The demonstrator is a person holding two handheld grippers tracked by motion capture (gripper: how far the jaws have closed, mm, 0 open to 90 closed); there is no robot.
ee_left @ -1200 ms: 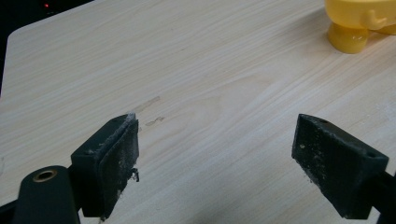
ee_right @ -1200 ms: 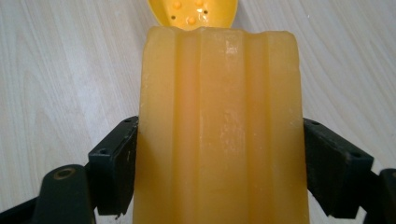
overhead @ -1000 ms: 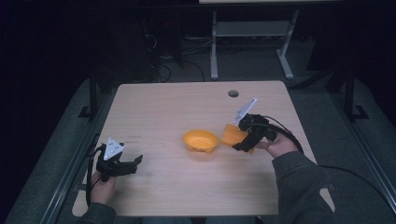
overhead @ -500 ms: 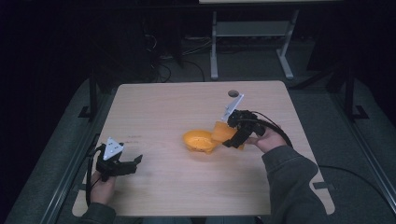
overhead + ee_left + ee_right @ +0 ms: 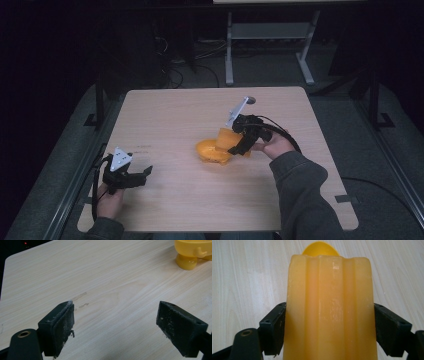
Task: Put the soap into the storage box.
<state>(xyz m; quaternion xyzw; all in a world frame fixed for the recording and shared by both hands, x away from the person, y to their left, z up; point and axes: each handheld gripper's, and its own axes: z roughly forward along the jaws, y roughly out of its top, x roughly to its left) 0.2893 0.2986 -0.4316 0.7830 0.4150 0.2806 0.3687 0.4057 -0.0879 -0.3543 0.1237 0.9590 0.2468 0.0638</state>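
right fingers (image 5: 329, 327): clamped on ribbed orange block (image 5: 329, 310), held over yellow bowl (image 5: 212, 151) just ahead of them | left fingers (image 5: 122, 327): apart, empty, above bare desk (image 5: 112, 285) | risk: block strikes rim and tips bowl

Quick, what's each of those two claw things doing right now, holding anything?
Left gripper: open, holding nothing, low over the table.
Right gripper: shut on an orange ridged cup, by the bowl.

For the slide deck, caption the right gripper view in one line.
Right gripper shut on a ribbed orange block, held over the wooden table with the yellow bowl just beyond.
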